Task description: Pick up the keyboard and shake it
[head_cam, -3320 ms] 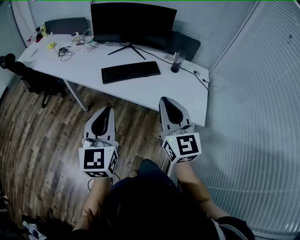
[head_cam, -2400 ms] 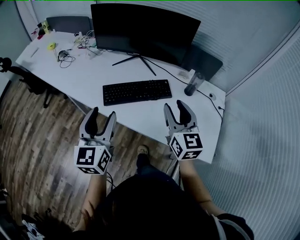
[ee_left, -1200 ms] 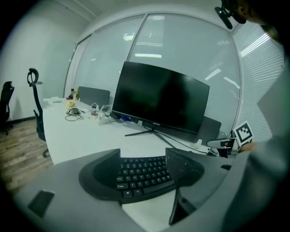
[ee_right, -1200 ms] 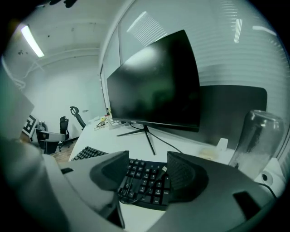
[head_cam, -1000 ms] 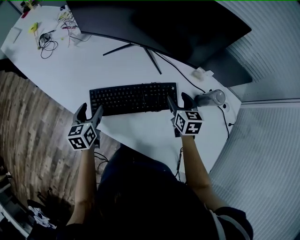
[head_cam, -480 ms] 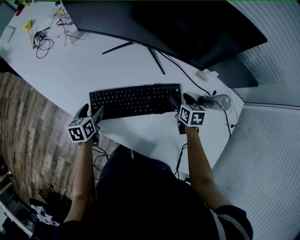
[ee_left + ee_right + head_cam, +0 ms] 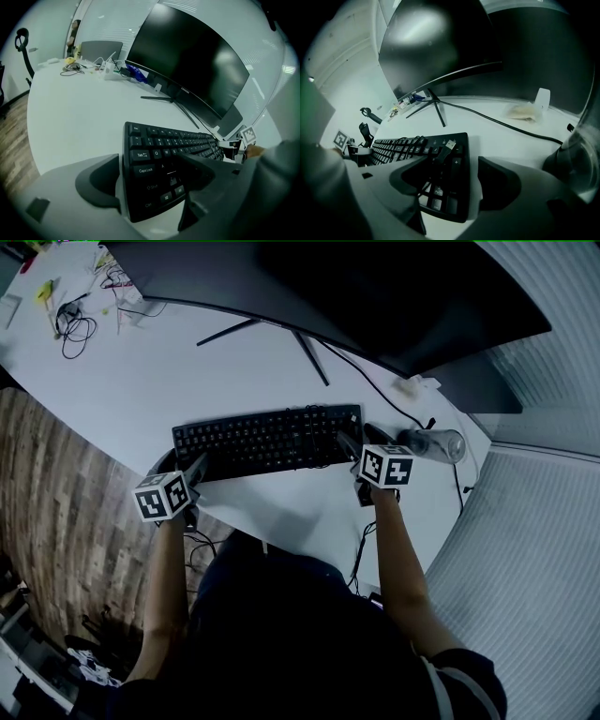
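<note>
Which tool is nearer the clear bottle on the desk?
Right. The right tool straddles the keyboard end beside the bottle; the left tool straddles the opposite end.

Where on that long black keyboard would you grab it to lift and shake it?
By its two short ends, one from each side. The long black plastic keyboard lies flat on the white desk; its thin ends look easy to pinch, and holding both ends likely keeps it balanced.
</note>
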Demonstrator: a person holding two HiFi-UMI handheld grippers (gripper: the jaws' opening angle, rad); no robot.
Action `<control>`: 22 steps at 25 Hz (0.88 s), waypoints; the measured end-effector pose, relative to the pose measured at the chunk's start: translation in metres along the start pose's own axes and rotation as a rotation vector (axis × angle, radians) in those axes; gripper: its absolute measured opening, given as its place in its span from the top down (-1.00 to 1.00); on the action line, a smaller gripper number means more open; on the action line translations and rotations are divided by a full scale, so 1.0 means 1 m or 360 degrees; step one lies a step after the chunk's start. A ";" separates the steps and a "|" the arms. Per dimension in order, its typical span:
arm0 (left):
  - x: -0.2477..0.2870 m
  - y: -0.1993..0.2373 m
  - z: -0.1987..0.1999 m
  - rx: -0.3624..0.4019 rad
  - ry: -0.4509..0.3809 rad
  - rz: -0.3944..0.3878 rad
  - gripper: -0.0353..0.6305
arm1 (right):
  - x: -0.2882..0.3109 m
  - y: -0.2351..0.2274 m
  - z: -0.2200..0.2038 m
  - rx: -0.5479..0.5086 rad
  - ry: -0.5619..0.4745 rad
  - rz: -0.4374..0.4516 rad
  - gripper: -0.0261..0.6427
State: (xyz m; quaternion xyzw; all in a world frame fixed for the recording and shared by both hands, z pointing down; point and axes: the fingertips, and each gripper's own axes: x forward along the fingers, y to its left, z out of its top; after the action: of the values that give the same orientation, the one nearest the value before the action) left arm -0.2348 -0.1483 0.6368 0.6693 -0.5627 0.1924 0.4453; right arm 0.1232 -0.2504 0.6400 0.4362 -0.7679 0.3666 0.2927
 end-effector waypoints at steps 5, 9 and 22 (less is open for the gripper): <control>0.002 0.000 0.001 0.0002 0.0034 0.0020 -0.18 | 0.001 0.003 -0.001 0.0017 0.0022 0.0001 0.00; 0.004 0.003 0.000 -0.0017 0.0027 0.0042 -0.18 | 0.003 0.003 -0.004 0.0039 0.0028 0.0003 0.07; -0.023 -0.015 0.001 -0.0083 -0.0061 -0.0033 -0.18 | -0.040 0.018 0.016 -0.0047 -0.0070 -0.0066 0.07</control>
State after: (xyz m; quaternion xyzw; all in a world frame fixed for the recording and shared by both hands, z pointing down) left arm -0.2283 -0.1367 0.6134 0.6670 -0.5689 0.1602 0.4537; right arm 0.1232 -0.2394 0.5951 0.4556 -0.7703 0.3393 0.2897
